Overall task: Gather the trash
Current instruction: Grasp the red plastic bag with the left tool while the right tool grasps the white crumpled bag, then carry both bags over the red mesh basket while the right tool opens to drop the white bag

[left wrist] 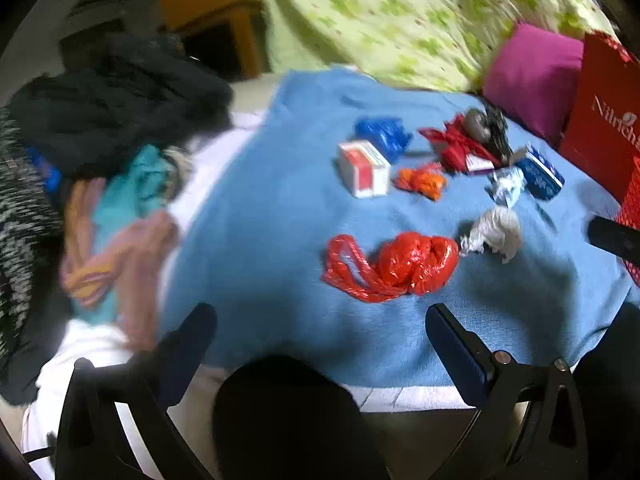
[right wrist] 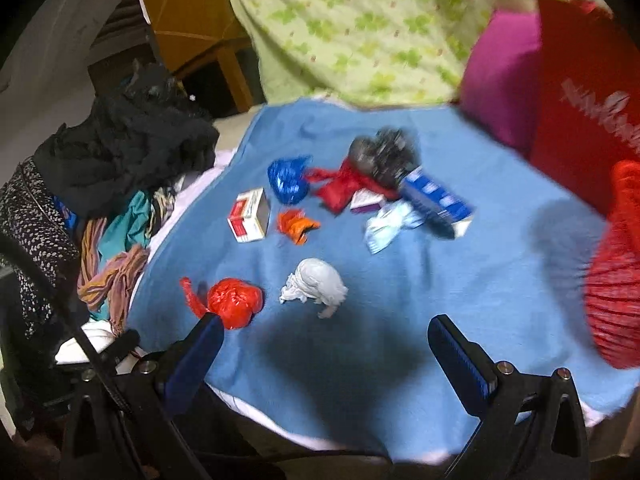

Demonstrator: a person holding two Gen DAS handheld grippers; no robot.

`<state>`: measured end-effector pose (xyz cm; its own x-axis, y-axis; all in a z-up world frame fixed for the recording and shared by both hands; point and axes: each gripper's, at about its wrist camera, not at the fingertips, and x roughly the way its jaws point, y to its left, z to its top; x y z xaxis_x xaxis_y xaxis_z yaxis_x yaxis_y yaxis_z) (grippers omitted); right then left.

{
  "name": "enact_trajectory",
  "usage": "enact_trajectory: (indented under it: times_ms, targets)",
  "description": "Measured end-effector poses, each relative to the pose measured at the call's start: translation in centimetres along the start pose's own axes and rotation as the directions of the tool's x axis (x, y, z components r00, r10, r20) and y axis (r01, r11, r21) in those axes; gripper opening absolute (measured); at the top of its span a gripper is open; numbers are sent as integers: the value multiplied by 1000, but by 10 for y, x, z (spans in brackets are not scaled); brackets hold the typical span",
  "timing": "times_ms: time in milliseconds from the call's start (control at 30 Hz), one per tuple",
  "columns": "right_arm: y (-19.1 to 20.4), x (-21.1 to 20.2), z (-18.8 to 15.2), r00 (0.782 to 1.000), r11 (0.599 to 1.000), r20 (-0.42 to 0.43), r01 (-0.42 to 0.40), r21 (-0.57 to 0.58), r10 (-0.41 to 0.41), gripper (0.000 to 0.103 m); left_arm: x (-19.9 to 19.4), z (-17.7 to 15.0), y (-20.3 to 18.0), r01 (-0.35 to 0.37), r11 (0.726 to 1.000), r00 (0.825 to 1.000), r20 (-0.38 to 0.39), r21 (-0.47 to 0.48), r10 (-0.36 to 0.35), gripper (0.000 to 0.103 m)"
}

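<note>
On the blue blanket: trash spread out, red bag nearest | left gripper and right gripper both wide apart, empty | step: starting | next: reach down, pinch one piece.

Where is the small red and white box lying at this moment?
The red and white box lies on the blue blanket, left of the orange wrapper and just in front of the blue wrapper.

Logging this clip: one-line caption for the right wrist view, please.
Open right gripper hovers over a blue blanket strewn with trash, nearest a crumpled white wad and red plastic bag.
</note>
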<state>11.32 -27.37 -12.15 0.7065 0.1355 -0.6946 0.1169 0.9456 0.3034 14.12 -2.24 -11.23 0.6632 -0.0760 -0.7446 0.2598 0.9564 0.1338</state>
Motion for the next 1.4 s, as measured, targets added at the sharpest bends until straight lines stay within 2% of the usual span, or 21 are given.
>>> enact_trajectory:
  times_ms: [33, 133, 233, 300, 333, 367, 433, 467, 500, 533, 633, 700, 800, 967, 1033, 1067, 1200, 1333, 1400]
  targets:
    - [-2, 15, 4, 1000, 1000, -10, -10, 9, 10, 102, 10, 2, -1, 28, 1000, 1000, -12, 8, -28, 103]
    - [-3, 54, 13, 998, 999, -52, -39, 2, 39, 91, 32, 11, -6, 118, 993, 993, -23, 26, -117, 103]
    - [-5, 91, 19, 991, 998, -113, -67, 16, 69, 84, 52, 20, -16, 161, 985, 987, -34, 55, -160, 103]
    - [-9, 110, 19, 984, 996, -153, -85, 33, 90, 64, 67, 25, -22, 193, 978, 981, -47, 77, -190, 103]
    - [-11, 117, 18, 980, 995, -175, -87, 38, 93, 59, 76, 27, -24, 202, 976, 978, -68, 82, -196, 103]
    - [-12, 122, 17, 977, 995, -190, -91, 43, 98, 50, 82, 29, -26, 217, 973, 974, -81, 84, -211, 103]
    - [-14, 123, 16, 976, 993, -183, -110, 47, 117, 43, 97, 31, -31, 268, 961, 960, -108, 72, -259, 102]
    - [-14, 121, 16, 977, 992, -177, -114, 47, 120, 40, 103, 32, -32, 279, 958, 955, -125, 66, -269, 94]
    - [-15, 116, 16, 979, 992, -165, -117, 48, 123, 39, 110, 32, -36, 304, 951, 945, -149, 57, -293, 78]
    - [-18, 110, 16, 981, 992, -148, -119, 52, 125, 38, 116, 32, -39, 329, 943, 933, -169, 49, -317, 69]
    - [-28, 92, 18, 985, 989, -105, -133, 69, 140, 37, 126, 32, -48, 360, 933, 917, -192, 22, -350, 63]
    - [-38, 73, 19, 988, 988, -71, -129, 80, 135, 37, 124, 34, -56, 347, 937, 924, -182, 29, -337, 59]
    - [-51, 40, 21, 992, 987, -14, -127, 94, 129, 37, 111, 42, -68, 353, 934, 926, -165, 49, -341, 56]
    - [-78, -23, 25, 989, 984, 107, -118, 132, 104, 37, 77, 70, -105, 309, 939, 950, -86, 151, -299, 56]
    - [-92, -58, 29, 982, 985, 170, -103, 139, 79, 37, 54, 85, -130, 266, 941, 964, -32, 210, -265, 56]
    - [-98, -73, 30, 978, 986, 196, -95, 140, 67, 37, 42, 91, -135, 258, 939, 965, -9, 229, -263, 56]
    - [-127, -131, 35, 958, 984, 285, -68, 164, 19, 37, 0, 112, -179, 219, 923, 961, 94, 316, -260, 56]
    - [-158, -181, 35, 935, 980, 351, -24, 197, -48, 37, -39, 126, -225, 199, 896, 943, 170, 397, -285, 56]
    - [-170, -199, 35, 925, 976, 372, -3, 220, -81, 37, -49, 131, -246, 203, 878, 934, 185, 433, -307, 56]
